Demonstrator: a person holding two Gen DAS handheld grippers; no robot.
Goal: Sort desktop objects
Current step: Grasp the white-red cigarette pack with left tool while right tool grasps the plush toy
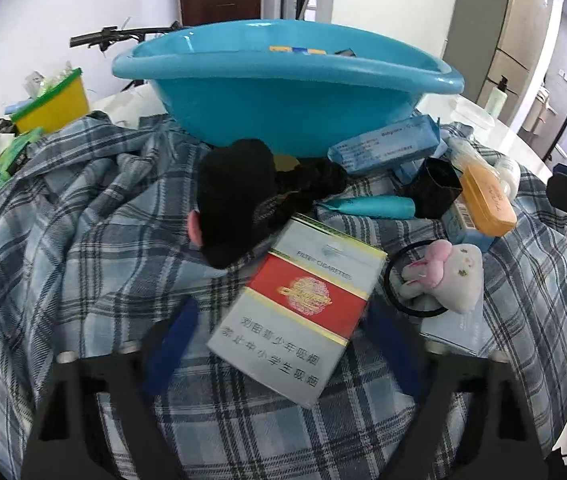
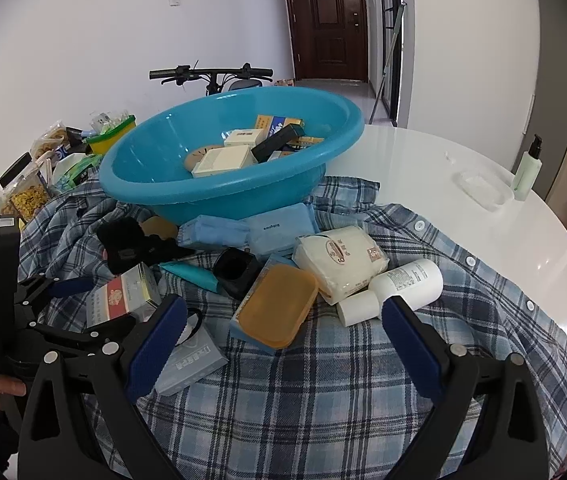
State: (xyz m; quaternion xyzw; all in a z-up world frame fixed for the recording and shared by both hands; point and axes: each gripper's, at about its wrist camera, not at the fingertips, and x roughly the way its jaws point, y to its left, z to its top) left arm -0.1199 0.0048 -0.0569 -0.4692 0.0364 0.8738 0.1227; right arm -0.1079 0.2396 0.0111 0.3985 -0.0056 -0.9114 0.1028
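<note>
The left tool (image 1: 279, 344) sits low over the plaid shirt (image 1: 83, 264) with its blue pads spread wide on either side of the cigarette pack (image 1: 299, 312). The pack lies flat but skewed, its near end between the pads and its far end resting against the black fuzzy item (image 1: 239, 196). From the right wrist view the pads look close to the pack's sides but not yet pressing, so I judge the step in hand to be the grasp, with the blue basin (image 2: 171, 184) at the far side as the likely destination, since boxes already lie in it.

To do it well, turn the left tool so the pads meet the pack's long sides squarely; closing on the skew would pinch corners and spin it. Go low enough to take the cardboard, not the shirt fabric beneath. Close gently, as a pack like this probably crushes easily. Lift straight up before travelling, so the hair tie with the plush rabbit (image 1: 447, 276) just right of the pack is not dragged along.

The right tool (image 2: 283, 344) hangs wide open and empty, near the orange-lidded box (image 2: 275, 312), apart from everything.
</note>
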